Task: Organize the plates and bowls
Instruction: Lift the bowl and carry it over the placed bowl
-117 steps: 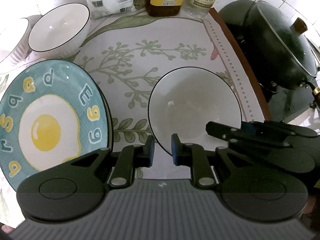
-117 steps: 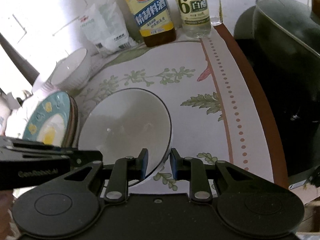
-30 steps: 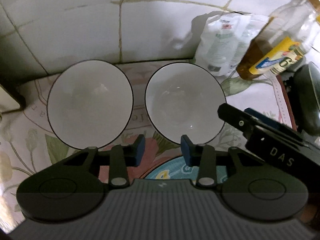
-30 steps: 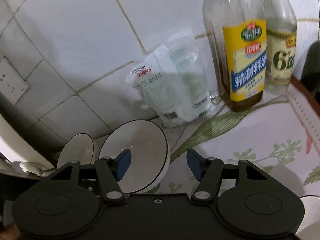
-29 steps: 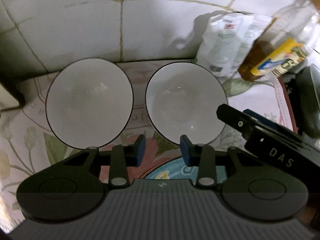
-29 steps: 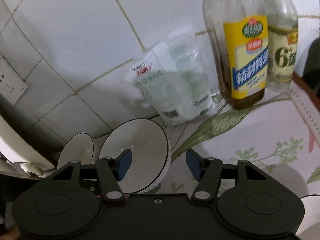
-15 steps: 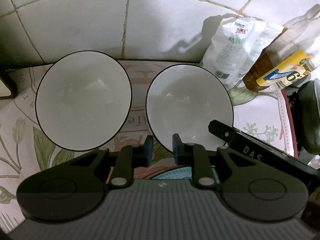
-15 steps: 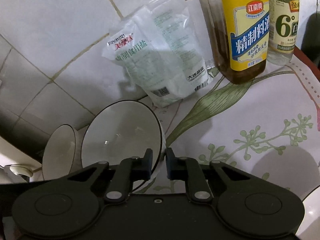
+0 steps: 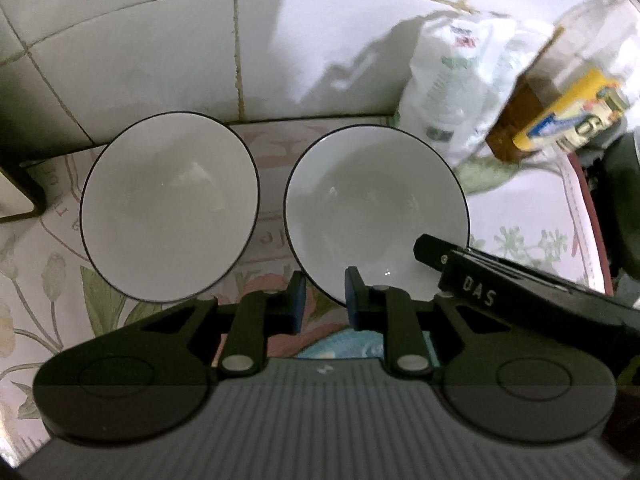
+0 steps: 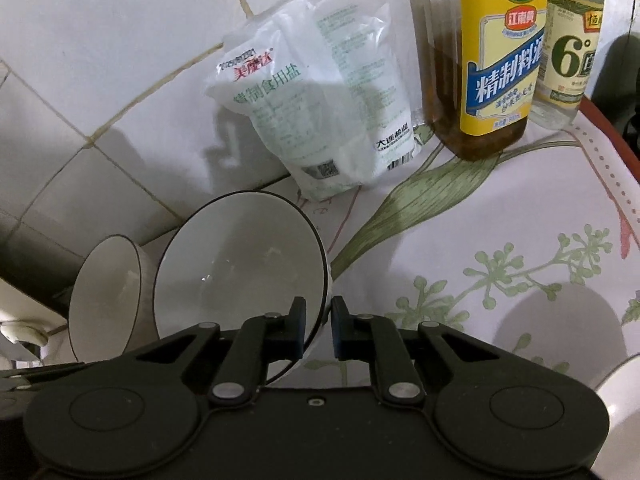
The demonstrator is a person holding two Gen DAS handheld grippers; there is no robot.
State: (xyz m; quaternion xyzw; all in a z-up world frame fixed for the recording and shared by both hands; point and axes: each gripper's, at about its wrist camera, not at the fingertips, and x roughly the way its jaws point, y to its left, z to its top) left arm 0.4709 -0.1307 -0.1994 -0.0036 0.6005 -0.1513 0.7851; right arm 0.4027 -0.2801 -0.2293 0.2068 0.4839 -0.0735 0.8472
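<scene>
Having narrowed from a wide gap a second ago, both pairs of jaws now; right view having dipped, bringing salt bag and bottles nearer.

Seen in the left wrist view: sitting at left centre of the frame, left bowl (image 9: 170,206), white with a thin dark rim, on the flowered table (image 9: 528,216) against the tiled wall (image 9: 160,40). Standing just beside it at centre, apart from it, right bowl (image 9: 376,212). Hanging at lower centre, left gripper (image 9: 323,300), jaws narrow and gripping nothing, near rim of the right bowl showing in the slit between them without the pads pressing it. Peeking out under those jaws, blue plate (image 9: 344,346). Reaching in from lower right, right gripper (image 9: 444,258), its tip over the right bowl's edge.

Seen in the right wrist view: right gripper (image 10: 318,326) clamping the right bowl (image 10: 240,272) by its rim at lower centre, bowl tilting. Leaning at lower left, left bowl (image 10: 106,296). Resting against the wall at upper centre, salt bag (image 10: 320,104). Standing at upper right, cooking wine bottle (image 10: 492,52) and vinegar bottle (image 10: 572,44).
</scene>
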